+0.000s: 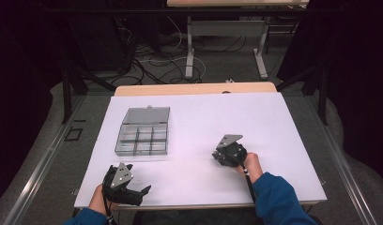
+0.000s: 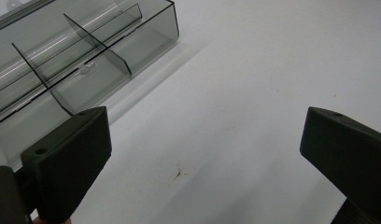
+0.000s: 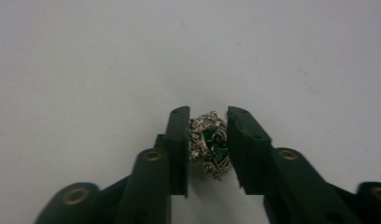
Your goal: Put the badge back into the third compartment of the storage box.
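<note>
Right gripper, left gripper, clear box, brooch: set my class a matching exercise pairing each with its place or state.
Things:
1. right gripper
2. left gripper
3. clear box
4. brooch

States:
A. lid up, compartments bare
B. jaws wide apart over bare white table
C. green and silver, between two jaws
D. closed on a small thing

Pairs: 1-D, 2-B, 3-A, 4-C

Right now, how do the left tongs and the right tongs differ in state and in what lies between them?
The left tongs stand wide open with only bare white table between the jaws; the right tongs are shut on a small green-and-silver jewel. The left tongs sit at the near edge, close to the clear compartment box; the right tongs sit farther in, away from it. Both are black and hand-held.
</note>
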A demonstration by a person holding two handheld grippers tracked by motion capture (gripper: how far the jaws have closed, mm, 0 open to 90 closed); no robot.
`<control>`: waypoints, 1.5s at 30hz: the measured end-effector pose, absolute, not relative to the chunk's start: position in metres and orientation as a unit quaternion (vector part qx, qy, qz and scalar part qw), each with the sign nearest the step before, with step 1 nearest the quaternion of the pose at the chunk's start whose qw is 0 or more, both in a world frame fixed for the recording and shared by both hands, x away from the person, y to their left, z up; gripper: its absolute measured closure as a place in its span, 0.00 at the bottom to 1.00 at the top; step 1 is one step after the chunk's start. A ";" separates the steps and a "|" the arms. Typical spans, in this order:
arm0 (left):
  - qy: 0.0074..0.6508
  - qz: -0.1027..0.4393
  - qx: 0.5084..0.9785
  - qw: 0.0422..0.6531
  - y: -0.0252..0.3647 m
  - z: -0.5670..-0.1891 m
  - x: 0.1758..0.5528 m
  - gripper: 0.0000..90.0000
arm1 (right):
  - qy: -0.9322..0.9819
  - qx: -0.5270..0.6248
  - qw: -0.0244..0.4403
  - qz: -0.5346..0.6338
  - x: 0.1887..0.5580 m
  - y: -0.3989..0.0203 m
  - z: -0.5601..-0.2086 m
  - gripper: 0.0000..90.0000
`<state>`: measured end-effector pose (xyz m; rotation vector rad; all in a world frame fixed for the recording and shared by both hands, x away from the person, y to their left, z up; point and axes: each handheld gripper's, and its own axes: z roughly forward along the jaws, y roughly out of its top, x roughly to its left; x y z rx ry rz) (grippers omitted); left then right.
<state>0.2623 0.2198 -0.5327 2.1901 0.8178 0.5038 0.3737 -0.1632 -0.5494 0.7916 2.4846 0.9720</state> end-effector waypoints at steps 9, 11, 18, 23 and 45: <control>0.318 0.196 0.853 0.365 0.220 -0.533 0.262 0.02 | 0.876 0.284 0.190 0.341 0.371 -0.164 -0.545 0.87; 0.318 0.196 0.853 0.364 0.220 -0.533 0.262 0.02 | 0.875 0.283 0.195 0.340 0.371 -0.165 -0.544 0.89; 0.319 0.196 0.853 0.364 0.220 -0.533 0.262 0.02 | 0.870 0.289 0.205 0.344 0.371 -0.166 -0.541 0.92; 0.319 0.196 0.853 0.362 0.220 -0.533 0.263 0.02 | 0.867 0.299 0.209 0.340 0.372 -0.171 -0.537 0.96; 0.321 0.197 0.852 0.363 0.220 -0.532 0.262 0.02 | 0.854 0.320 0.213 0.350 0.371 -0.177 -0.531 0.98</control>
